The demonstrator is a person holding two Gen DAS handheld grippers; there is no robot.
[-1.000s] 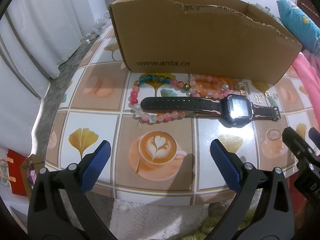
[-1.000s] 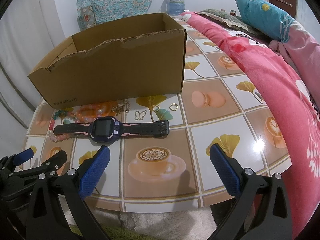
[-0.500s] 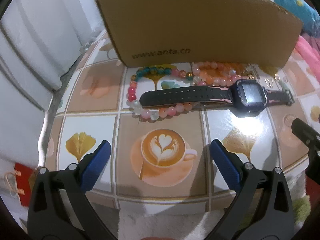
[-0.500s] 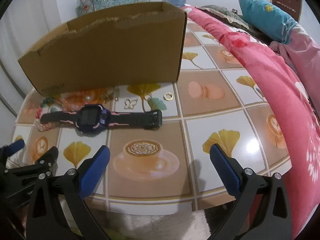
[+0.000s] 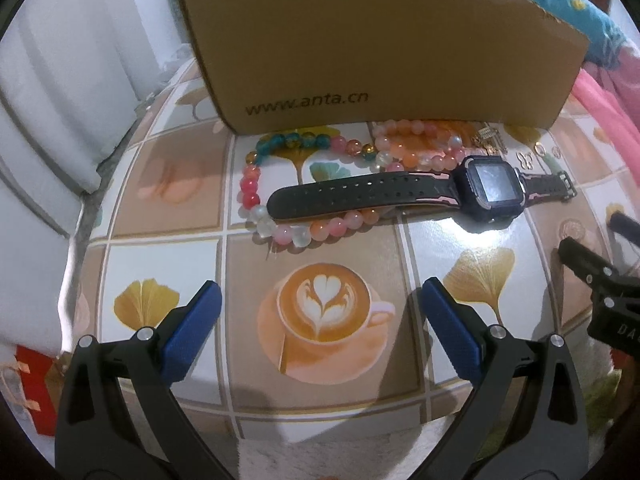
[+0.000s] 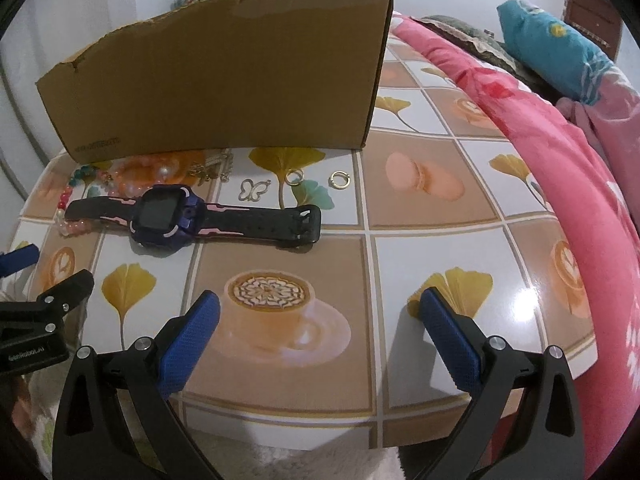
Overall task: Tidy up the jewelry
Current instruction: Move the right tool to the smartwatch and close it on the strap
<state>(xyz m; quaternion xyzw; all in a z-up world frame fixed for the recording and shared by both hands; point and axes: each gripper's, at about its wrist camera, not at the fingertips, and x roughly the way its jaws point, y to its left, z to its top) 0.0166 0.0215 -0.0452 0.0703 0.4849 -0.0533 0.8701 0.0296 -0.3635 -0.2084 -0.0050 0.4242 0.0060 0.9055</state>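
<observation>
Both grippers have come closer to the jewelry since the earlier frames, and the cardboard box now looks larger.

Left wrist view: the left gripper is wide open and holds nothing, above the tiled table; the smartwatch lies flat, its strap over the multicolour bead bracelet, with the orange bead bracelet beside the box.
Right wrist view: the right gripper is also wide open and empty; a butterfly charm and two gold rings lie between watch and box.
</observation>
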